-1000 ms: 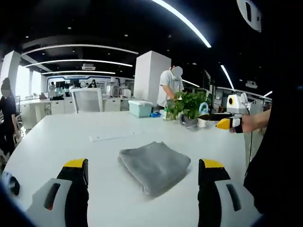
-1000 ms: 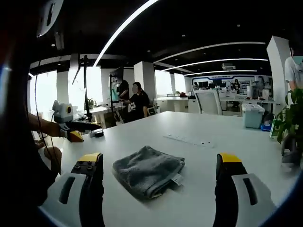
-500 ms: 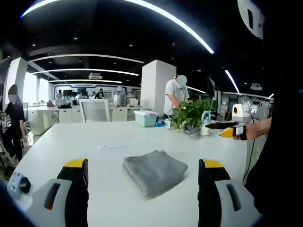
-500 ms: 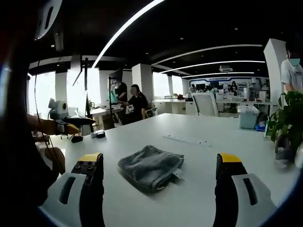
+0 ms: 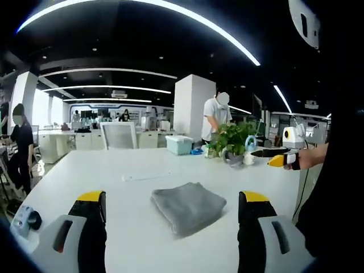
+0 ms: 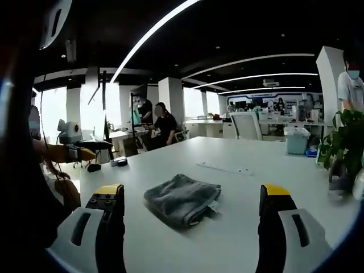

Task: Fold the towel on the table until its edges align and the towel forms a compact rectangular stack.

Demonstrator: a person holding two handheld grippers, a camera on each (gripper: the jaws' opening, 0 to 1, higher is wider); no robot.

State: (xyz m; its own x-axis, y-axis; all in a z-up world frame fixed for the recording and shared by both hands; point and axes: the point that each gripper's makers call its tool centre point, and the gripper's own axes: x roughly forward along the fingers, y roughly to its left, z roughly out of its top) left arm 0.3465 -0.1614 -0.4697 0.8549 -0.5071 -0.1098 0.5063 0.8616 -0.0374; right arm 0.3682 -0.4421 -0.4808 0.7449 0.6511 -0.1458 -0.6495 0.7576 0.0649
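White table fills the foreground of an open office. Nearest, the left gripper and right gripper hang above it, jaws wide, holding nothing. Just beyond lies one grey towel, folded into a compact stack mid-table. Reaching back in could snag and unfold it. Farther off: one white strip, one potted plant.

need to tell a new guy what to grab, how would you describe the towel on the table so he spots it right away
Start at the big white table in the open office. Near its front edge lies the grey towel, folded into a thick, soft rectangle, in front of a long thin white strip. It is the only grey cloth there, with a small white tag at one corner in the right gripper view.
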